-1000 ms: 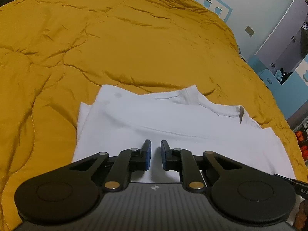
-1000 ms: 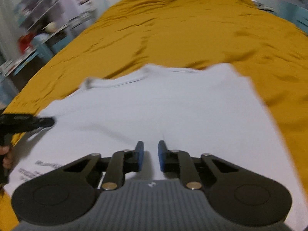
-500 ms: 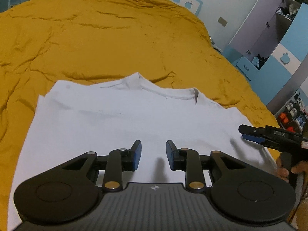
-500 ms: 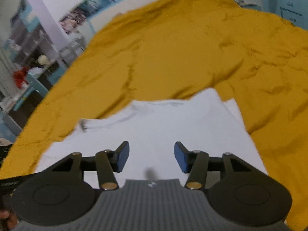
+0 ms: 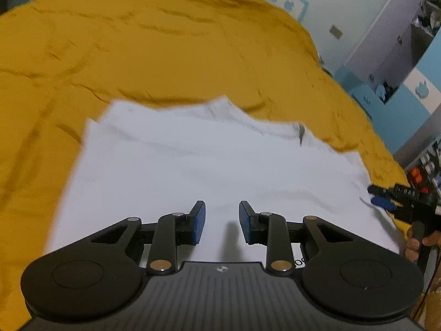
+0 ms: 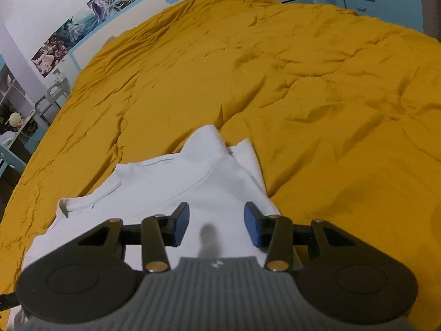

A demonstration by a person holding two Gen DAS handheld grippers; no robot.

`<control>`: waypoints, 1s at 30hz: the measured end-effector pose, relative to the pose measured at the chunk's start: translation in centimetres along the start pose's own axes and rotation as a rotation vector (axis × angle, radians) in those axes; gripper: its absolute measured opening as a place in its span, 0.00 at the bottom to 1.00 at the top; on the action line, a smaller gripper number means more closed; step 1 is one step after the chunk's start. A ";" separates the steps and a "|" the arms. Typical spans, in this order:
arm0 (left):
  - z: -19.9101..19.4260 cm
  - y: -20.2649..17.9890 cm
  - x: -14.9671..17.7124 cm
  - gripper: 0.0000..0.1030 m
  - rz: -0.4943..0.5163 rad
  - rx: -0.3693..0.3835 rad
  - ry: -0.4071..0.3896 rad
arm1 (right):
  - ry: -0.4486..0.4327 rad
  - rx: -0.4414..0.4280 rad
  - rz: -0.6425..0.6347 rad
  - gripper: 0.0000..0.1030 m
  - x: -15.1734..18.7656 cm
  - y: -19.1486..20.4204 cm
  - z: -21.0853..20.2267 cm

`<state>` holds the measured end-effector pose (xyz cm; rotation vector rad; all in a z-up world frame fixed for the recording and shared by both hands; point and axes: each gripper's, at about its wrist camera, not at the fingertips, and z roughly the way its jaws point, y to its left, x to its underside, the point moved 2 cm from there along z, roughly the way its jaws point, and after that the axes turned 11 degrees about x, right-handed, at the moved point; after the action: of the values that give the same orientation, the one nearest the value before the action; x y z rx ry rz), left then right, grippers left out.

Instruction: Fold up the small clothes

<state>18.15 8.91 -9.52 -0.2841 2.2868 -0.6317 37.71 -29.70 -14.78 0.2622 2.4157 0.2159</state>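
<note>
- White shirt [image 5: 209, 165] lies flat on the yellow quilt [image 5: 165, 55], partly folded: side edges turned in, collar [image 6: 91, 198] at the far end, hem near both grippers.
- Left gripper [image 5: 222, 222]: jaws apart, nothing between them, hovering just above the near part of the shirt. Released.
- Right gripper [image 6: 217, 226]: jaws wider but closing right now, no cloth between them; shirt's right edge sits just past its right finger [image 6: 252, 227]. Also released.
- In the left view the right gripper [image 5: 381, 196] shows at the shirt's right edge, a hand [image 5: 421, 241] behind it.
- Step in hand, prob.: get hold of the near hem for the next fold toward the collar.
- To do well: pinch both layers at each near corner, not the top layer only, else the tucked sides slip out.
- Grab at matching spots L & R so the fold line runs straight.
- Lift low, carry fwd evenly; quilt is soft & wrinkled, so the shirt can drag or bunch.
- Lay hem short of the collar, let go, then smooth.
</note>
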 end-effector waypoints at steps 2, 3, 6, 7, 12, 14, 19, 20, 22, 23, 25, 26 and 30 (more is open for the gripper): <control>-2.7 0.4 -0.1 0.35 -0.007 -0.024 -0.026 | -0.024 -0.031 0.008 0.45 0.2 0.3 -1.6; -4.4 0.7 -0.1 0.35 -0.014 -0.040 -0.035 | -0.035 -0.066 0.000 0.46 0.4 0.7 -2.8; -9.2 1.2 0.9 0.45 -0.027 -0.050 -0.070 | -0.079 -0.145 -0.057 0.49 1.6 2.5 -6.1; -10.4 1.4 1.5 0.48 -0.033 -0.051 -0.082 | -0.090 -0.165 -0.072 0.51 2.2 3.1 -6.9; -12.2 3.4 5.4 0.48 -0.151 0.015 -0.092 | -0.076 -0.210 -0.057 0.51 6.2 3.1 -10.0; -11.4 4.6 6.7 0.47 -0.208 -0.005 -0.074 | -0.094 -0.165 -0.040 0.51 7.7 1.7 -10.9; -10.7 5.3 7.7 0.44 -0.236 0.012 -0.114 | -0.147 -0.015 -0.028 0.55 9.9 -2.9 -11.6; -10.6 5.4 7.7 0.43 -0.242 0.011 -0.117 | -0.134 0.000 -0.010 0.54 10.3 -4.2 -11.4; -10.6 5.3 7.8 0.42 -0.242 0.015 -0.117 | -0.122 0.004 0.031 0.47 10.5 -5.7 -11.3; -10.6 5.3 7.8 0.42 -0.241 0.017 -0.117 | -0.123 0.002 0.036 0.47 10.5 -5.9 -11.4; -10.6 5.2 8.1 0.42 -0.235 0.017 -0.116 | -0.137 0.025 0.024 0.47 10.4 -5.7 -11.7; -10.5 5.2 8.0 0.42 -0.230 0.017 -0.114 | -0.142 0.040 0.015 0.48 10.4 -5.5 -11.9; -11.1 5.2 8.9 0.42 -0.235 0.028 -0.121 | -0.129 0.086 0.062 0.48 9.9 -5.3 -12.3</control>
<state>3.92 13.95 -10.87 -0.5682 2.1439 -0.7430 21.57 -33.41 -12.91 0.3792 2.2938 0.1189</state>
